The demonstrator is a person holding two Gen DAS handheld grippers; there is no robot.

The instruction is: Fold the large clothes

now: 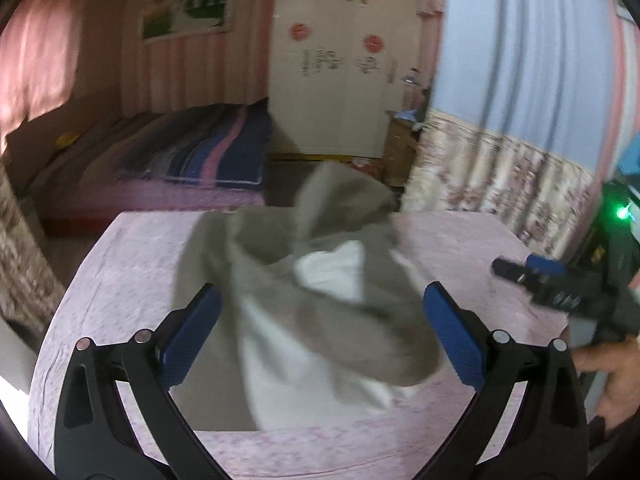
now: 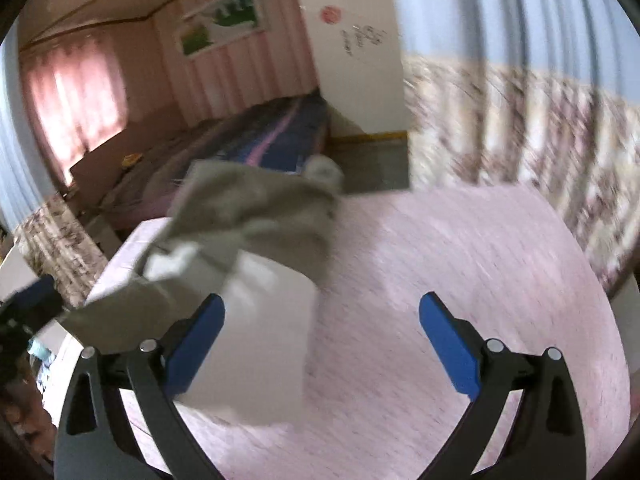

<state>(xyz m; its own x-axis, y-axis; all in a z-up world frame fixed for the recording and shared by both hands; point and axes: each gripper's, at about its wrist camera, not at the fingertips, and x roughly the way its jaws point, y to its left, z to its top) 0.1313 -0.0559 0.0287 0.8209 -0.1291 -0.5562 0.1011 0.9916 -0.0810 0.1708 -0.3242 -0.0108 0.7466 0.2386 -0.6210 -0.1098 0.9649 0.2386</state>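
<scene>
Both tools are gaping wide, left tool and right tool gripping nothing, while the grey-and-white garment is lying crumpled on the pink worktop.

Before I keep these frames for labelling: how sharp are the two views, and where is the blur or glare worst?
Left wrist view: the grey-and-white garment is smeared, the left gripper crisp, and the pink curtain glows washed out. Right wrist view: blur is heavier, streaking the pink bedsheet and floral curtain; only the open right gripper stays sharp. Both bend straight lines, with dark corners.
</scene>
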